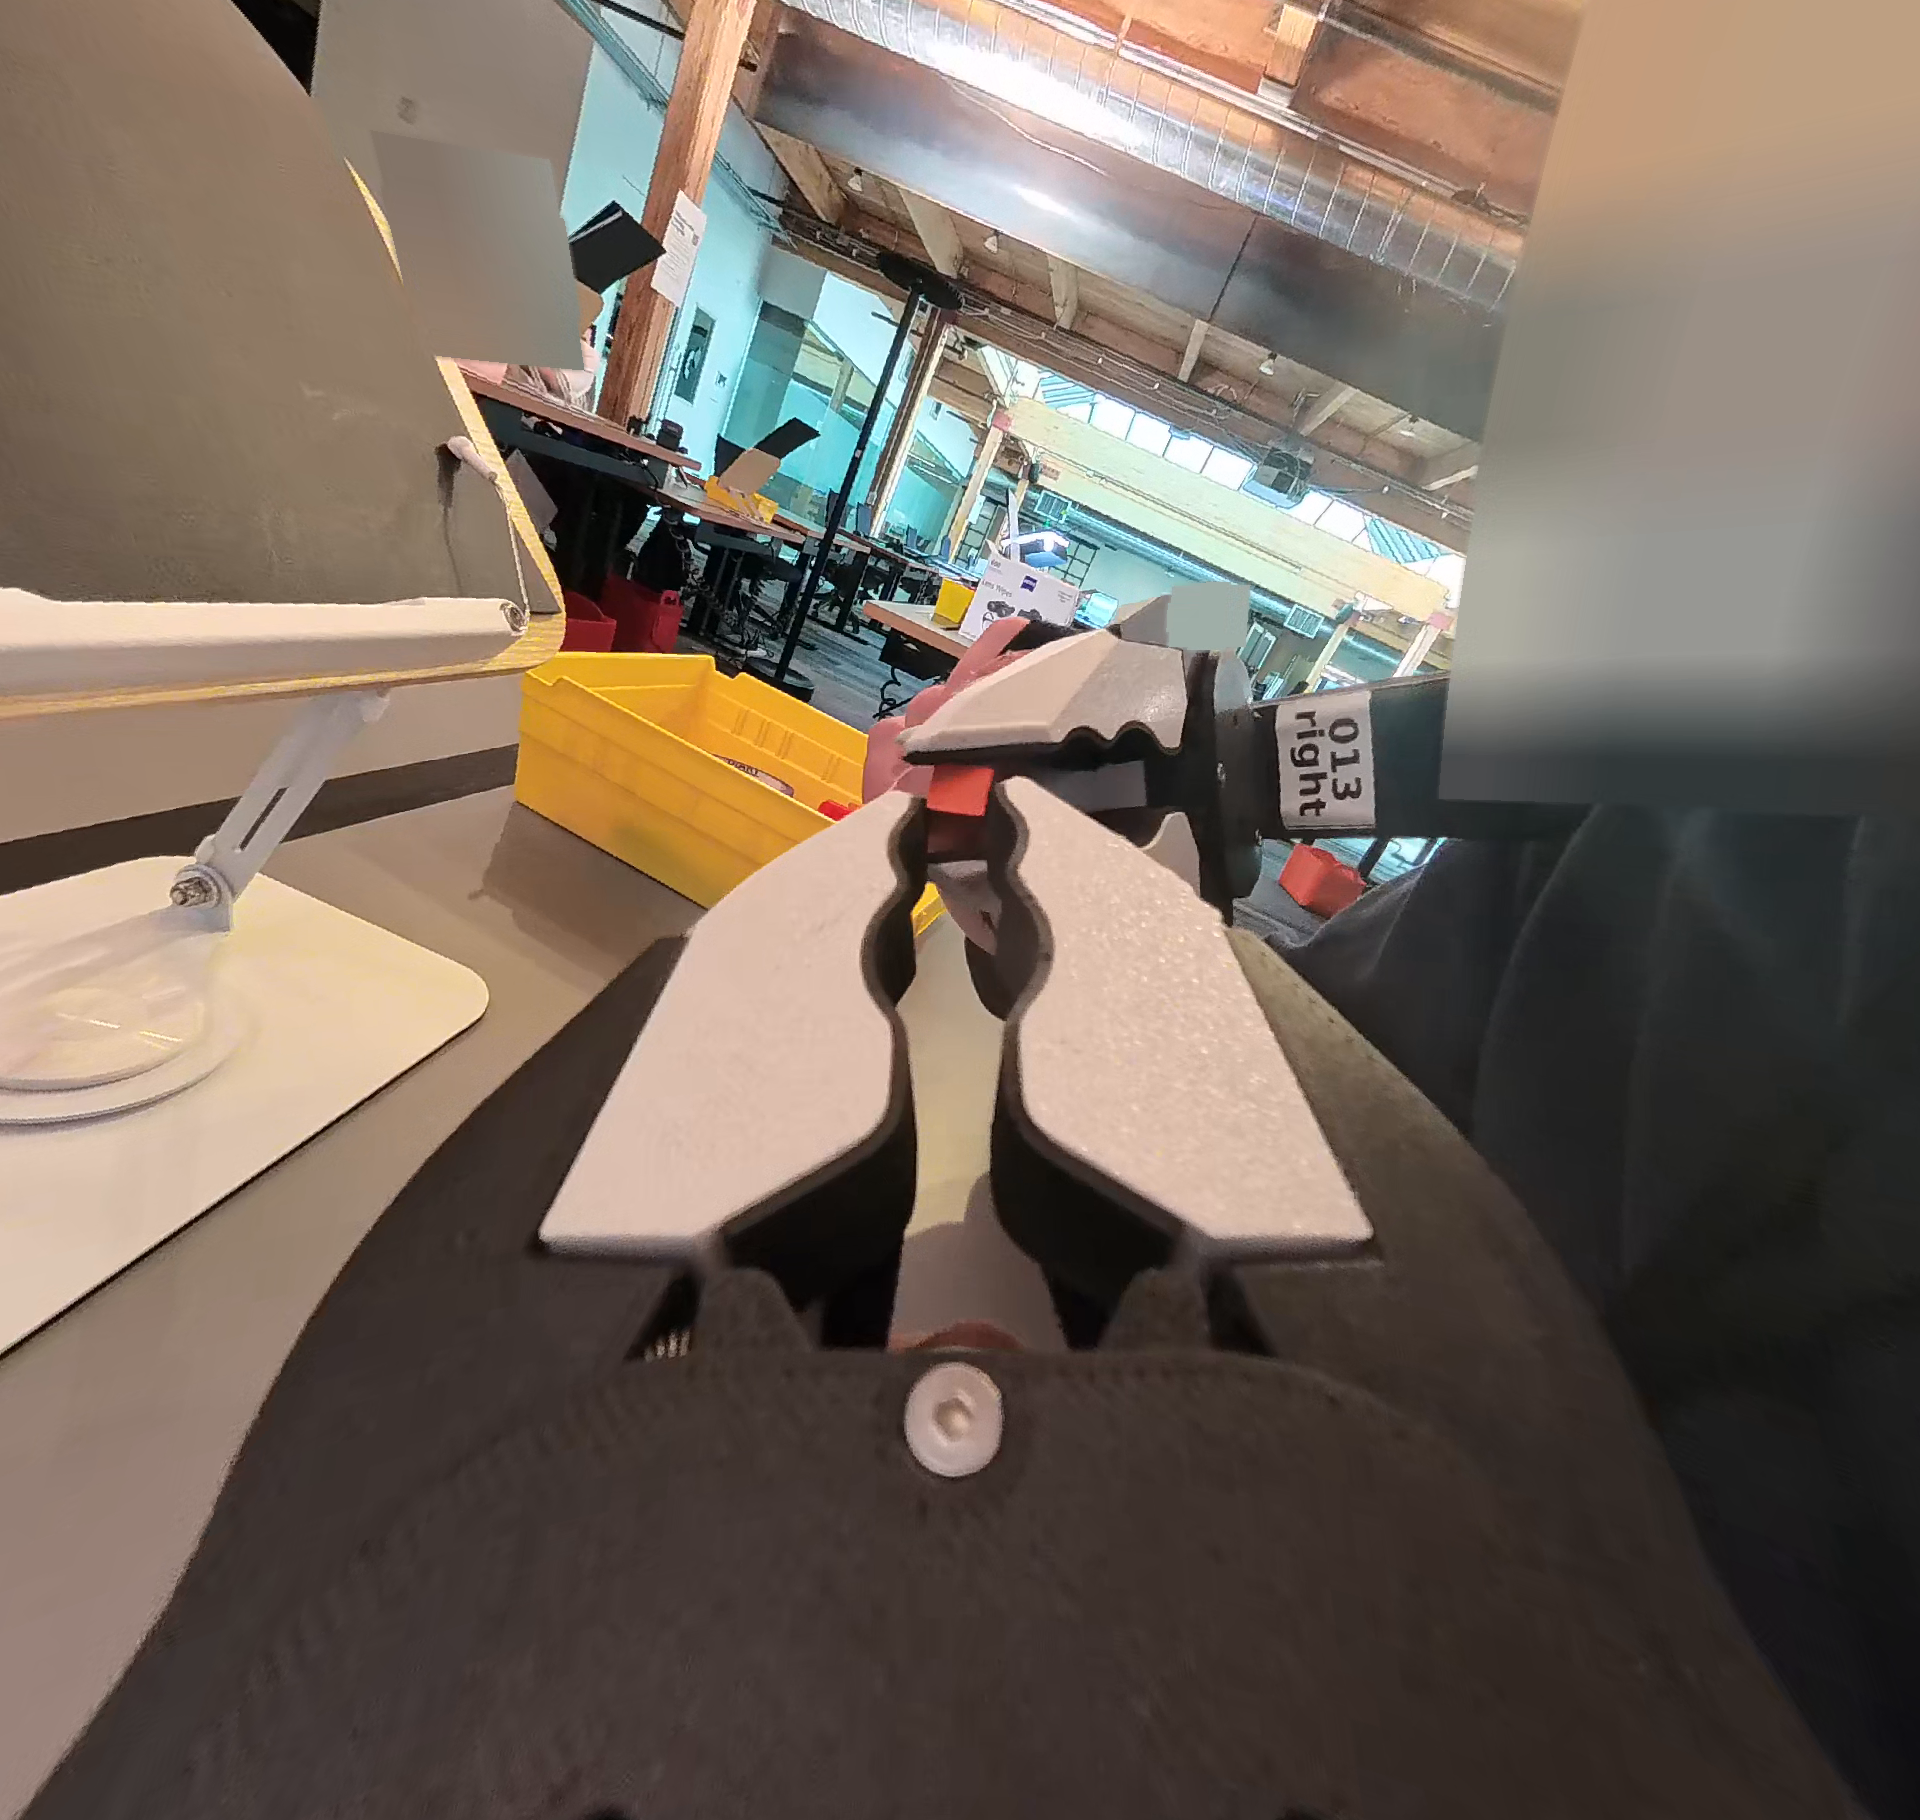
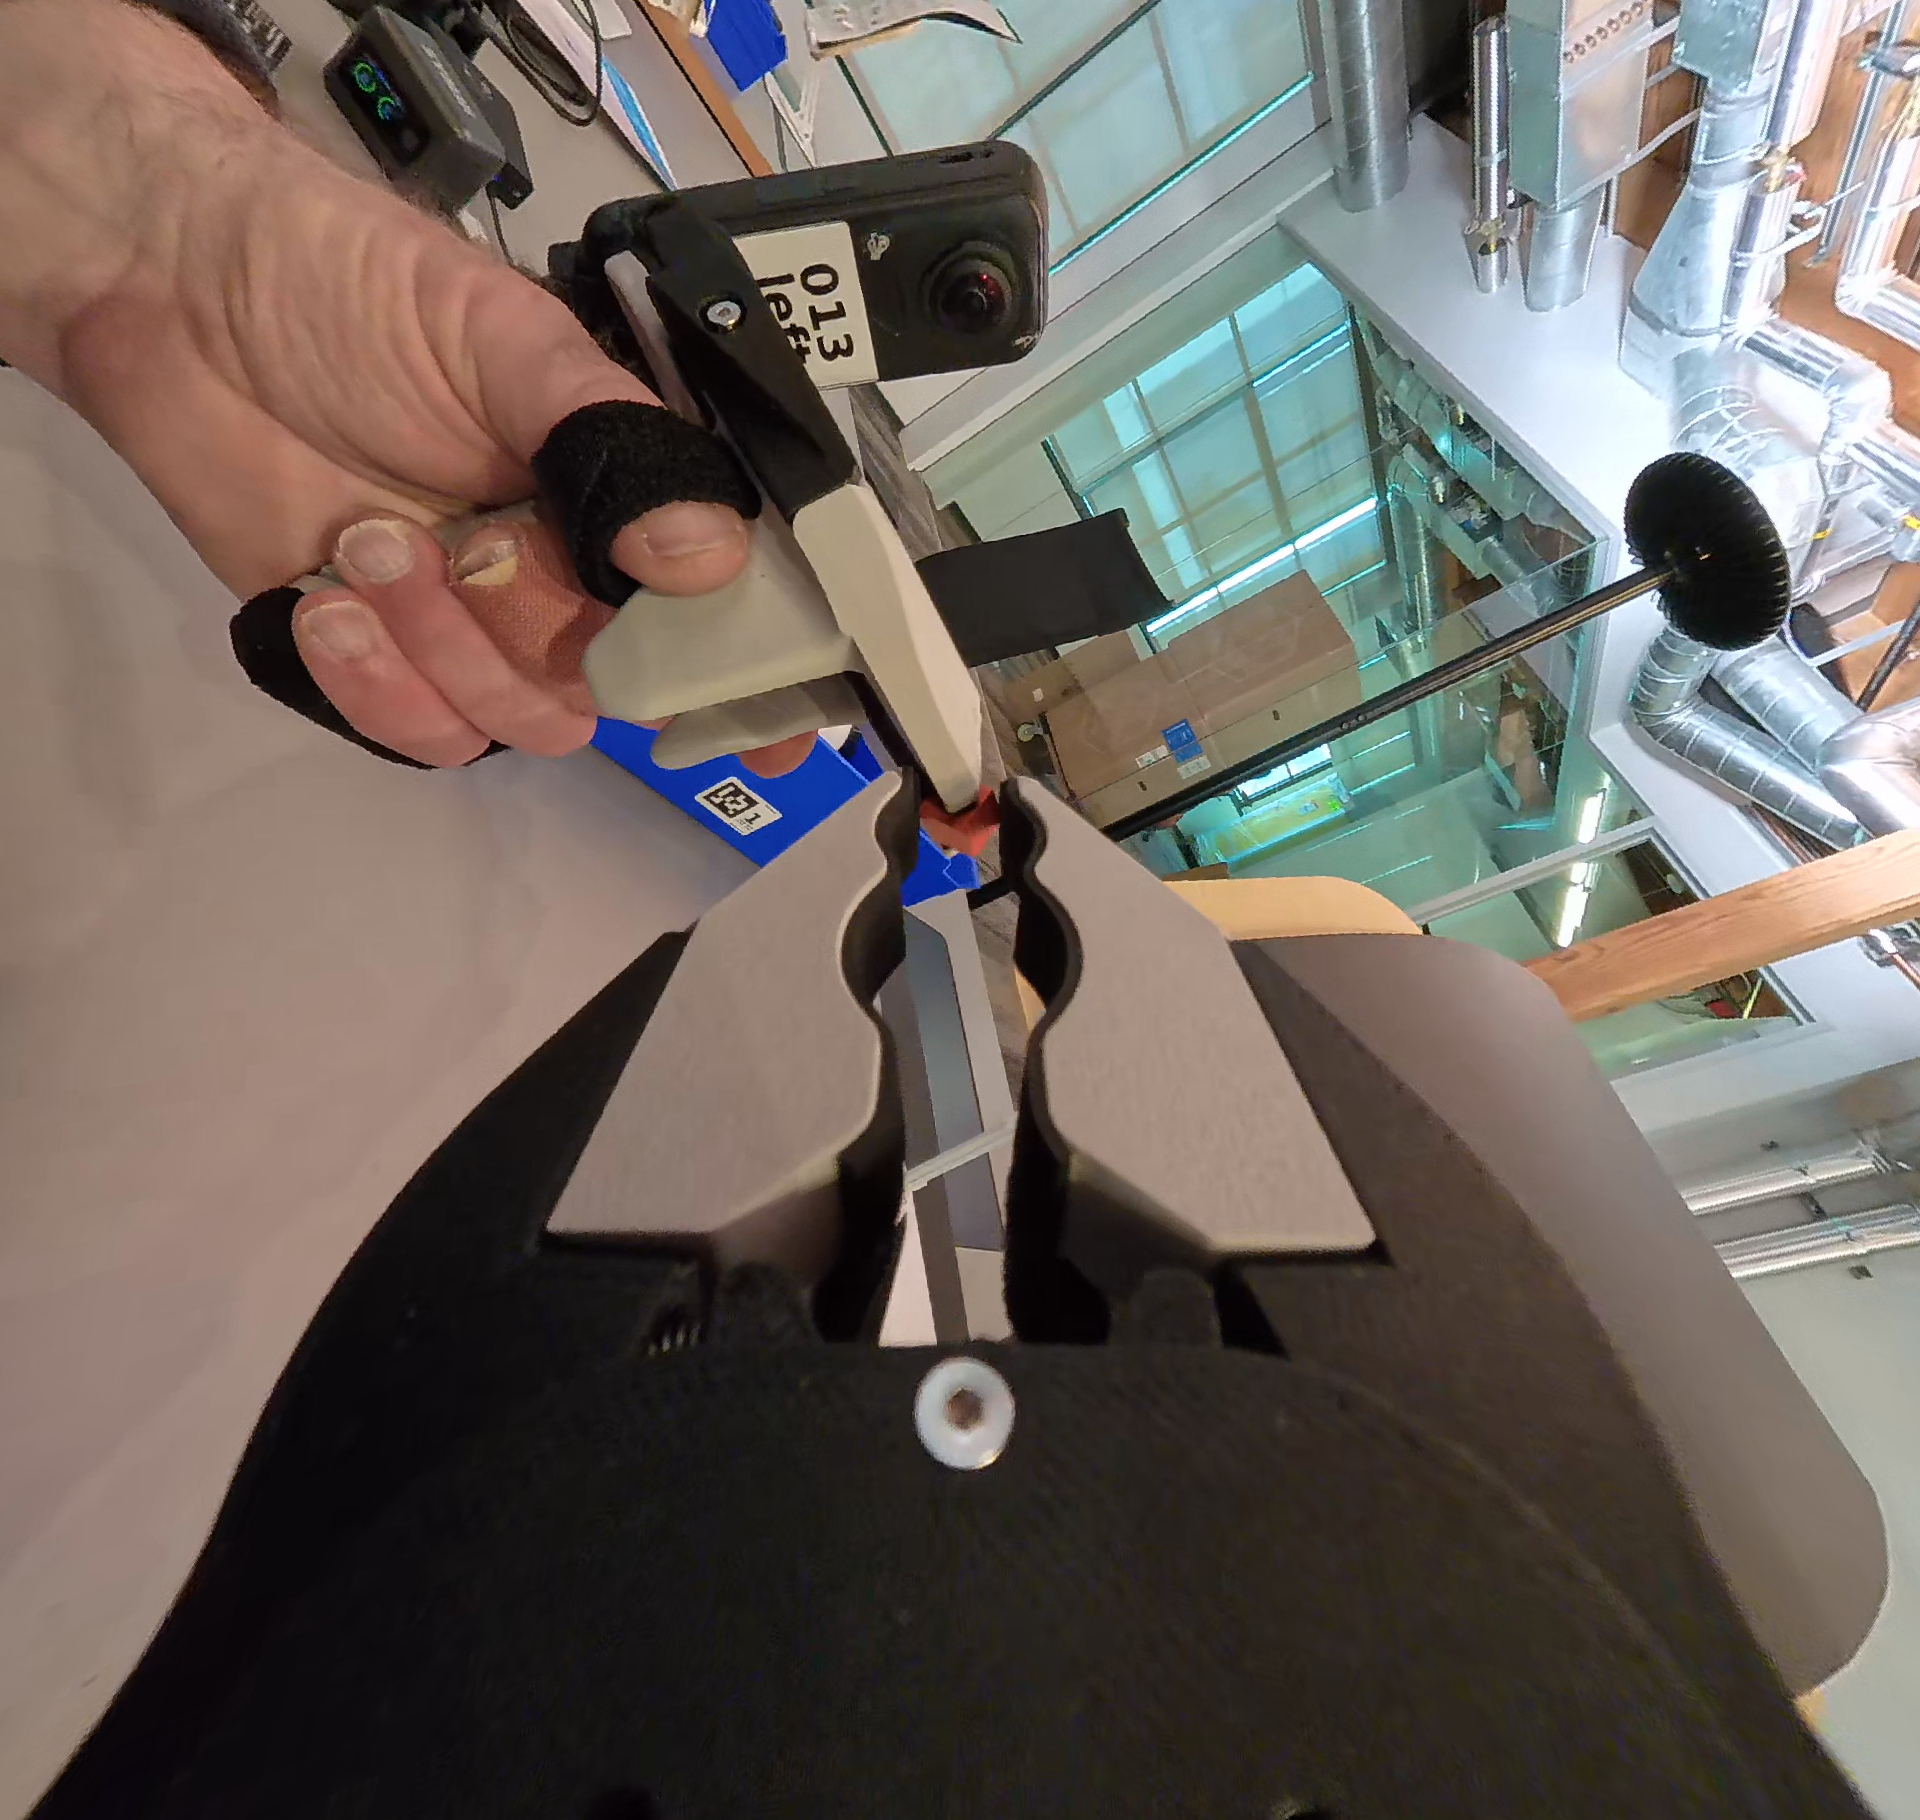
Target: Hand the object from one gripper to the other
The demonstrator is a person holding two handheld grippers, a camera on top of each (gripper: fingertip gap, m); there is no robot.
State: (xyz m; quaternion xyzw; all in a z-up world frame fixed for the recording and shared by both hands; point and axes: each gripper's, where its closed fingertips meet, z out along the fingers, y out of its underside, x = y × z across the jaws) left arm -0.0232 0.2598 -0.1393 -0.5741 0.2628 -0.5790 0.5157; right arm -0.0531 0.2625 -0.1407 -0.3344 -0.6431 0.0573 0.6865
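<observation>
We see a small red plastic block [image 1: 958, 794] pinched at once between the tips of both grey-fingered grippers: our left gripper [image 1: 956, 820] clenches its lower part, our right gripper [image 2: 961, 814] clenches it crosswise, above a yellow plastic bin [image 1: 665, 731].

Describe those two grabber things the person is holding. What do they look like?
Each hand-held gripper has two pale grey fingers with wavy black inner edges on a black textured body. The left carries a small black camera and a white label. Black fabric straps loop over the person's fingers.
</observation>
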